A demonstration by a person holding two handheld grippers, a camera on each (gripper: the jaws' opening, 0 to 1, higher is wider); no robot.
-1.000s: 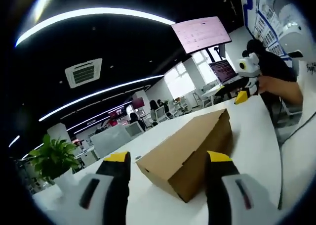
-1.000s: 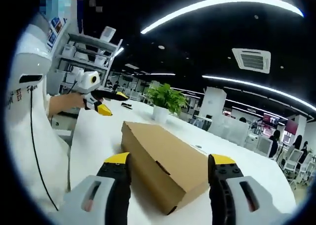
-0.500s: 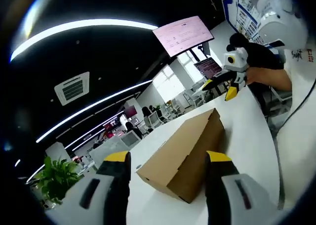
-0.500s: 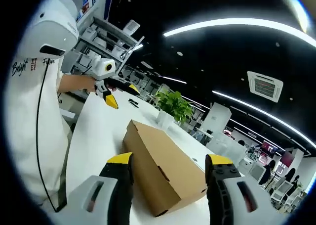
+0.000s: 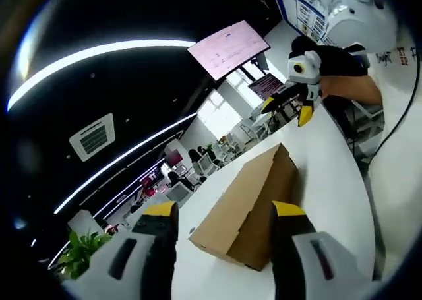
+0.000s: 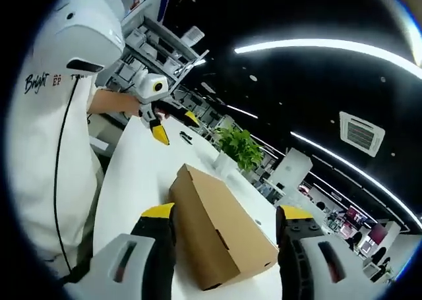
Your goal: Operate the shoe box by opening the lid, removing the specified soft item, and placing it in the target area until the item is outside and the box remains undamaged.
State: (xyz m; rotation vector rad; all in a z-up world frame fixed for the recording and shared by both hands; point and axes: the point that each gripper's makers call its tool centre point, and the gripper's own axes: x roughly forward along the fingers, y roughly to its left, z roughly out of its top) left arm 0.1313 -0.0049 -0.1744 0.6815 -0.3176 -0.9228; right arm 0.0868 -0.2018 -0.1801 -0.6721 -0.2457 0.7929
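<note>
A plain brown cardboard shoe box (image 5: pixel 249 203) lies on a white table (image 5: pixel 333 188) with its lid down. My left gripper (image 5: pixel 224 211) is open just short of one end of the box, its yellow-tipped jaws wide apart. At the opposite end my right gripper (image 6: pixel 224 214) is open in the same way, over the box (image 6: pixel 221 229). The right gripper (image 5: pixel 290 101) also comes into the left gripper view beyond the box, and the left gripper (image 6: pixel 170 123) appears far off in the right gripper view. Whatever is inside the box is hidden.
A person in a white shirt (image 6: pixel 46 142) stands at the table's edge. A potted green plant (image 6: pixel 239 148) sits on the table past the box. A pink-lit wall screen (image 5: pixel 228 45) hangs above, with desks and seated people far behind.
Both views have tilted and rolled with the hands, so the box sits more steeply in each picture. The box itself has not moved and both grippers stay open.
</note>
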